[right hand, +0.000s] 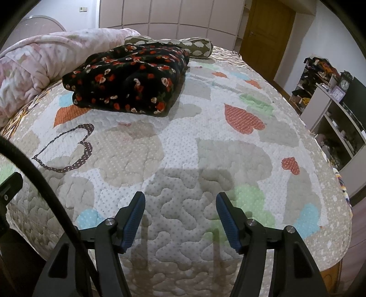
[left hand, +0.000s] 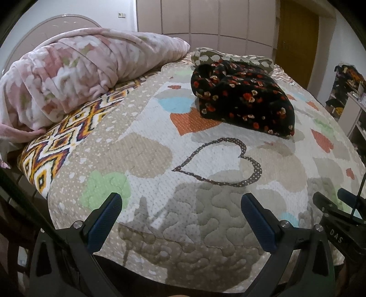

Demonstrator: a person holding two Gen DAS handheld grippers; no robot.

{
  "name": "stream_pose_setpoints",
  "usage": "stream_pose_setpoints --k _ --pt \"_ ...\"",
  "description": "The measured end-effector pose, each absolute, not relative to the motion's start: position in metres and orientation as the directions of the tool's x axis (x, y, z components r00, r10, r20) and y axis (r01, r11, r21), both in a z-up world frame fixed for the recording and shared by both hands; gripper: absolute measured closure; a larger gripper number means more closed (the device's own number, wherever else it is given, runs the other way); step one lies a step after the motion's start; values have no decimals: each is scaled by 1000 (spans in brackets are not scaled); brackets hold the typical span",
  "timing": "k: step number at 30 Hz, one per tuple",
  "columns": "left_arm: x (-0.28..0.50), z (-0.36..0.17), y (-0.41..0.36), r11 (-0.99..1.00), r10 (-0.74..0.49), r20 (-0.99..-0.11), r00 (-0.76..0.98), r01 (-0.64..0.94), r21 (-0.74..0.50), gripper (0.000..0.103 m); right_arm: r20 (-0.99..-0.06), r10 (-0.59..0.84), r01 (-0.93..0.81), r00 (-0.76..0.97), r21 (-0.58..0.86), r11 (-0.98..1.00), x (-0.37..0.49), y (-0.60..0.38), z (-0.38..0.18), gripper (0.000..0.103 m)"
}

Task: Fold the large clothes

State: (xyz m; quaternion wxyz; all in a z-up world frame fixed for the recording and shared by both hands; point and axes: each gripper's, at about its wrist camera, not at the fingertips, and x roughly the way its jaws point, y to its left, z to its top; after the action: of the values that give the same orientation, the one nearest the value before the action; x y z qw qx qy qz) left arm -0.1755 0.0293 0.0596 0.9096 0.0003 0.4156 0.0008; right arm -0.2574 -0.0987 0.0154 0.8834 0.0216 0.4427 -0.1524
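Left wrist view shows our left gripper [left hand: 181, 198] hovering above the near edge of the bed, its blue-padded jaws spread wide with nothing between them, only the heart-patterned quilt [left hand: 146, 160] below. Farther up the bed lies the black floral garment [left hand: 242, 98], folded into a thick bundle and resting flat on the quilt, well apart from both of our grippers. Just behind it, touching its far edge, sits an olive pillow with white blotches [left hand: 228, 58]. To the left, a pink fleece blanket [left hand: 87, 68] is heaped near the headboard, partly covering a zigzag-patterned sheet [left hand: 68, 137] that shows at the quilt's left side. At the right edge of this view we see part of our right gripper [left hand: 331, 198].

From the right wrist view, our right gripper [right hand: 180, 201] also hangs over the quilt [right hand: 228, 148] near the foot of the bed, its jaws released and apart, holding nothing. The floral garment [right hand: 128, 84] lies up and to the left there, beside the pink blanket [right hand: 34, 66]. Beyond the bed we see a pale wardrobe [right hand: 171, 16], a wooden door [right hand: 267, 36] and cluttered shelves [right hand: 331, 102] on the right.
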Motion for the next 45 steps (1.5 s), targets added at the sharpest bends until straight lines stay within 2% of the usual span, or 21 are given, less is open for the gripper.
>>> stream_pose_setpoints --k 45 --pt "-175 48 24 1000 -6 -793 609 21 9 0 -801 -252 288 544 -104 952 -258 -98 10 32"
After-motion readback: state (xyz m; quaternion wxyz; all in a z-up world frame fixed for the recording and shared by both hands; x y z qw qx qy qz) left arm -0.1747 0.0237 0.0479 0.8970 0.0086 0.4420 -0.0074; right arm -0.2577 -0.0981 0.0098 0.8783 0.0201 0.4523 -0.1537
